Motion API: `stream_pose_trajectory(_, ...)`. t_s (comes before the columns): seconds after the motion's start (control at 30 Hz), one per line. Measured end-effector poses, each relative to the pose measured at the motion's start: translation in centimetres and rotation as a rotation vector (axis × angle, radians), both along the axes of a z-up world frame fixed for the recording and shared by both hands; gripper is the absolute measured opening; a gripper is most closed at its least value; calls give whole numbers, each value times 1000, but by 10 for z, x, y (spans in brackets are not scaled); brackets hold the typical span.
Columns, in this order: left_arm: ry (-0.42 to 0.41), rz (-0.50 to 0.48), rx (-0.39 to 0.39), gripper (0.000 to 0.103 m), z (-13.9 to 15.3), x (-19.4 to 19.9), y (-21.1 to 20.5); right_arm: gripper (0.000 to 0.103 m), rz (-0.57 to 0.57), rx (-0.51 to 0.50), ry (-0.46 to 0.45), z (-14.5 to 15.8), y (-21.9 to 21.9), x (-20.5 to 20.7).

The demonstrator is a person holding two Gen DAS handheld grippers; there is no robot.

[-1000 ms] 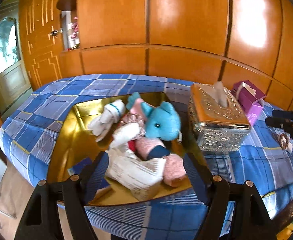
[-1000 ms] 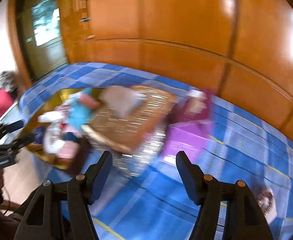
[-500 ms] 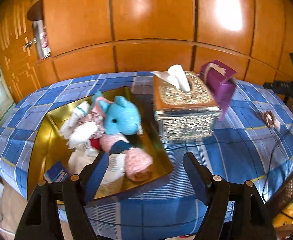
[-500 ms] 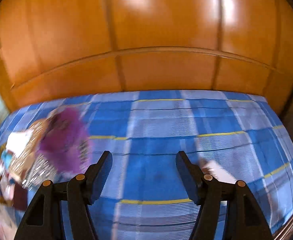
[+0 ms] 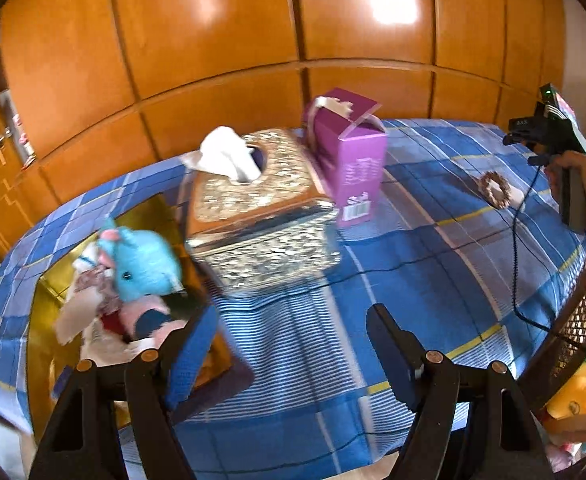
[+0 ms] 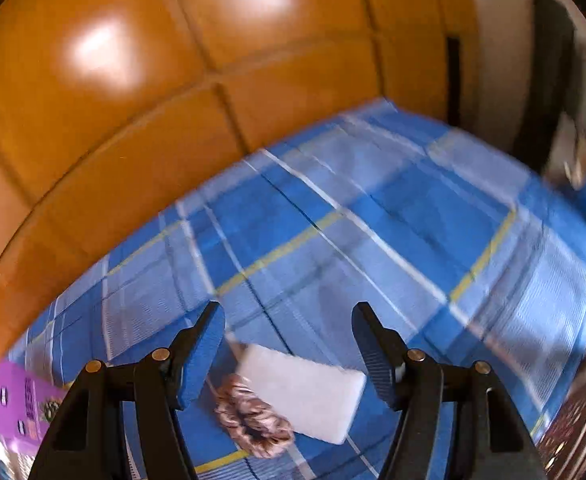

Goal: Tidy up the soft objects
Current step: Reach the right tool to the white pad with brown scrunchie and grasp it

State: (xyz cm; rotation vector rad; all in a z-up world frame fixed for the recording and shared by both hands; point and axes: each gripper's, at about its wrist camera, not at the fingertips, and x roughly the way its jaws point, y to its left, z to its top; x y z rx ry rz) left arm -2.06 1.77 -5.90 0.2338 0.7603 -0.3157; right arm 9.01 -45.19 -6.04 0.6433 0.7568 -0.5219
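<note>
A gold tray (image 5: 45, 312) at the left of the blue plaid table holds a blue plush toy (image 5: 143, 262) among several pink and white soft toys. My left gripper (image 5: 291, 344) hangs open over bare cloth just right of the tray, nothing between its fingers. In the right wrist view a pink-brown scrunchie (image 6: 253, 420) lies against a white sponge (image 6: 305, 390) on the cloth. My right gripper (image 6: 289, 348) is open above them, apart from both. The same scrunchie (image 5: 494, 189) shows far right in the left wrist view, near the hand holding the right gripper (image 5: 541, 136).
A silver tissue box (image 5: 253, 216) stands beside the tray, with a purple carton (image 5: 349, 160) behind it. A black cable (image 5: 513, 264) trails over the cloth. Orange wood panels (image 5: 253, 40) back the table. A wicker chair (image 5: 581, 320) and a yellow plush (image 5: 577, 396) sit at the right edge.
Both views have swung right. The left gripper left the tray for bare cloth. The right gripper swept past the tissue box and carton and now hangs over the scrunchie and sponge.
</note>
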Motion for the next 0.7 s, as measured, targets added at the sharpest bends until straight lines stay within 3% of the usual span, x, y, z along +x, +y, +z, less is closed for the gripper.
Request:
stream_pose_trajectory(0.1, 18, -36, 9, 77, -5, 3, -14, 67, -40, 83, 8, -10, -10, -3)
stream_pose_trajectory(0.33, 41, -96, 26, 77, -14, 7, -33, 67, -27, 80, 112, -24, -6, 6)
stream_pose_trajectory(0.43, 53, -103, 24, 77, -18, 10, -38, 67, -10, 129, 144, -35, -8, 12)
stream_pose_trajectory(0.53, 60, -113, 25, 77, -20, 13, -41, 71, 41, 123, 210, -44, -1, 22)
stream_pose_trajectory(0.7, 76, -132, 22, 77, -22, 16, -48, 75, 209, 49, 245, -41, 32, 35)
